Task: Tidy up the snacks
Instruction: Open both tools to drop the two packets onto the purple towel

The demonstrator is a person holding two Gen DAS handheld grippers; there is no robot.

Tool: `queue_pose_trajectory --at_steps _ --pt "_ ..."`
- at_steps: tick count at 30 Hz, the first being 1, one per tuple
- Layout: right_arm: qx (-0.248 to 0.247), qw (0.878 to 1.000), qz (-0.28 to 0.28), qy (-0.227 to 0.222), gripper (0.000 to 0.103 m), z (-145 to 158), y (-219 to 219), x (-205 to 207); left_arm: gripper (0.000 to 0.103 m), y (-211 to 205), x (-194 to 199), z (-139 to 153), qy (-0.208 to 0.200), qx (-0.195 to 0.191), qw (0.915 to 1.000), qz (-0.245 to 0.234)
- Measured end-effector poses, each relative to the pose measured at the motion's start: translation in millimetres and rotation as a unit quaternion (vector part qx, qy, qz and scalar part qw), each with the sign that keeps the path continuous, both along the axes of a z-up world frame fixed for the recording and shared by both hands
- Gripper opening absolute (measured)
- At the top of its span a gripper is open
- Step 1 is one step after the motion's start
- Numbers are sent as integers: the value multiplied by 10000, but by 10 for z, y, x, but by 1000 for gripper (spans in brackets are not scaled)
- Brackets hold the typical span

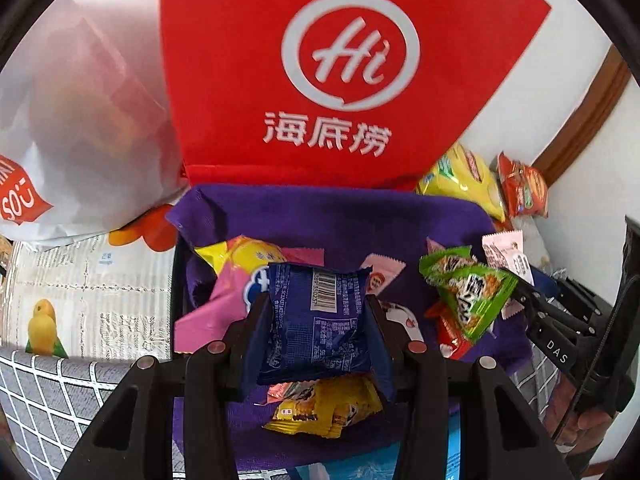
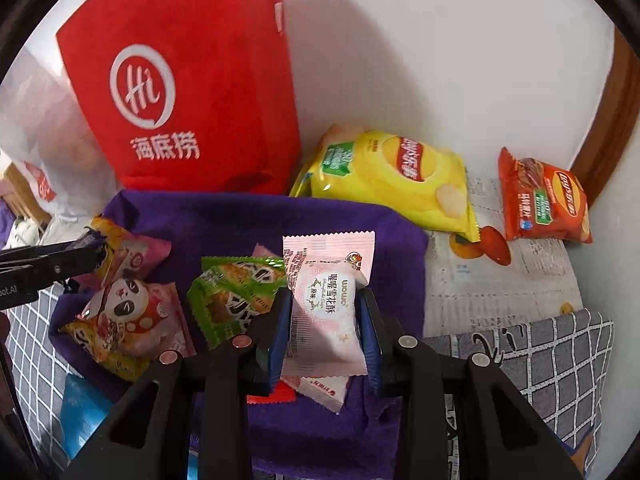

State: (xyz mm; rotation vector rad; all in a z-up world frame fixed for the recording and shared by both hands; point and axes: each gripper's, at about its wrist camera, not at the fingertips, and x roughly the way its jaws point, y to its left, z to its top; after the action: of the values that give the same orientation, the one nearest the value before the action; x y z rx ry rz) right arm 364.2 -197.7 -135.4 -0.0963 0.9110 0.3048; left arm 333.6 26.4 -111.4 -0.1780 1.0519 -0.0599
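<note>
Presently I have a snack pinched in each gripper above the purple cloth (image 1: 332, 216).
My left gripper (image 1: 316, 320) clamps a blue packet (image 1: 316, 320), jaws partly spread around it; my right gripper (image 2: 324, 320) squeezes a pink-white packet (image 2: 324, 304), jaws narrow, beside a green packet (image 2: 232, 296). A red bag (image 2: 192, 92) stands behind.

A purple cloth (image 2: 224, 216) and yellow chip bag (image 2: 384, 176) lie on the newspaper-print tablecloth (image 2: 500, 280).
</note>
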Motion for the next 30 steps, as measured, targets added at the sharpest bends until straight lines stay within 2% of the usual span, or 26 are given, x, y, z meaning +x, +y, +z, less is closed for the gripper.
queue_pose_trajectory --at_steps 17,19,21,23,25,30 --pt "-56 9999 104 37 34 -72 100 18 45 -65 52 -69 237 -26 9996 -161" --pt "-91 9999 118 30 35 -76 113 16 49 -90 44 -64 274 43 9994 -228" --pt "-116 9999 124 -13 40 -62 127 2 53 -96 35 -47 281 100 9992 -248" --pt "-75 9999 127 -65 52 -32 131 -15 59 -106 11 1 218 168 9993 -249" --pt "-37 9998 127 -157 58 23 136 -50 67 -118 -29 85 97 222 9994 -239" --pt "-28 9989 2 -470 66 271 149 -227 77 -130 -164 321 -142 220 9993 -267"
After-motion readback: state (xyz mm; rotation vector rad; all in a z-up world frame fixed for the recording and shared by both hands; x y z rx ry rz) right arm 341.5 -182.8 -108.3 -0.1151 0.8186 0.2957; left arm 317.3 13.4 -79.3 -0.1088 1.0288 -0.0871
